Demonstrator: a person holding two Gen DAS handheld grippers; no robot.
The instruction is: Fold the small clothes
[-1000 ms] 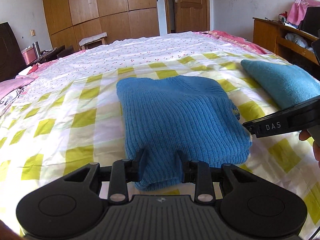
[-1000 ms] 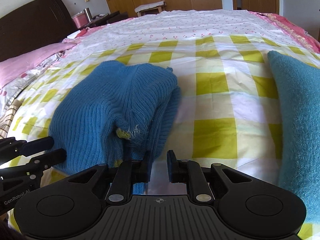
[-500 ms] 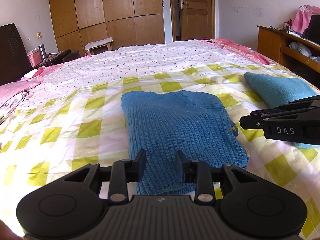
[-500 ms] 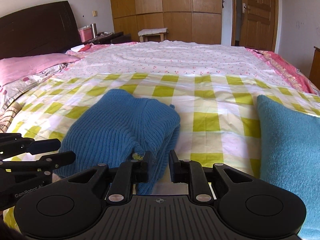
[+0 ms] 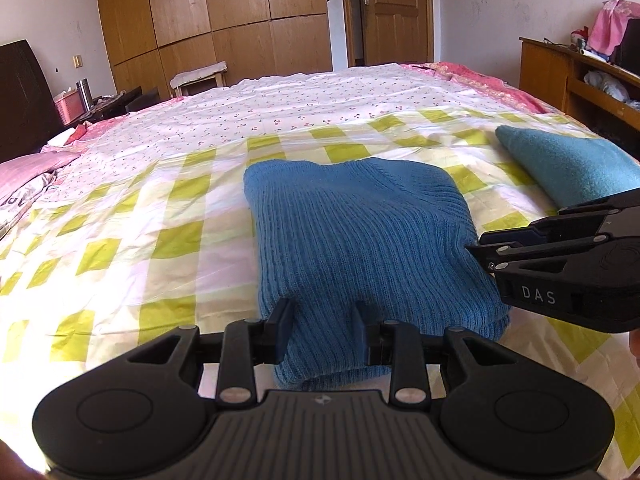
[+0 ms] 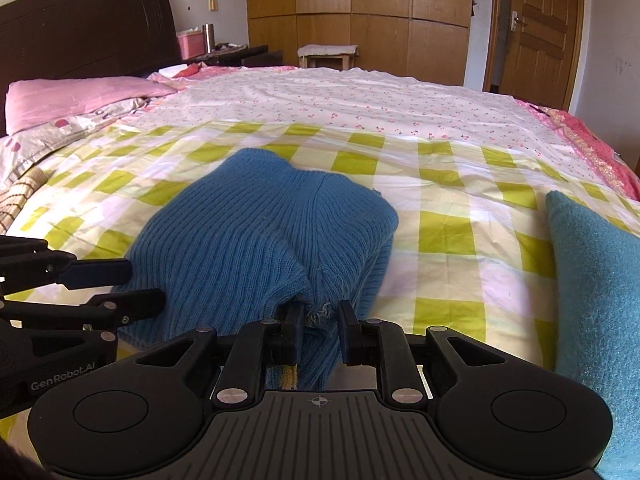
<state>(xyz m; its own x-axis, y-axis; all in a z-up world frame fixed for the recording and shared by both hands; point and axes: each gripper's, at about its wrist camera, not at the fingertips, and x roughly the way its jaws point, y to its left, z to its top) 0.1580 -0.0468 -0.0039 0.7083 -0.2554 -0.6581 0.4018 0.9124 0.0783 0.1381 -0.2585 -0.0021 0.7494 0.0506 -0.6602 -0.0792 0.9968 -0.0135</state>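
A folded blue knit sweater [image 5: 360, 240] lies on the yellow-checked bedspread [image 5: 160, 216]. My left gripper [image 5: 323, 316] is open and empty, its fingers either side of the sweater's near edge. My right gripper [image 6: 319, 320] is open over the sweater's right near corner [image 6: 280, 248], with knit between the fingers but not clamped. The right gripper also shows in the left wrist view [image 5: 480, 254], at the sweater's right edge. The left gripper shows in the right wrist view [image 6: 132, 286], at the sweater's left.
A folded teal garment [image 5: 568, 164] lies to the right of the sweater, also in the right wrist view [image 6: 596, 280]. Pink pillow [image 6: 80, 96] and dark headboard [image 6: 88, 28] at left. Wardrobe [image 5: 224, 20], door, and a wooden desk [image 5: 568, 76] at right.
Both grippers have let go of the sweater and pulled back and up. The sweater now lies flat and folded on the bed.
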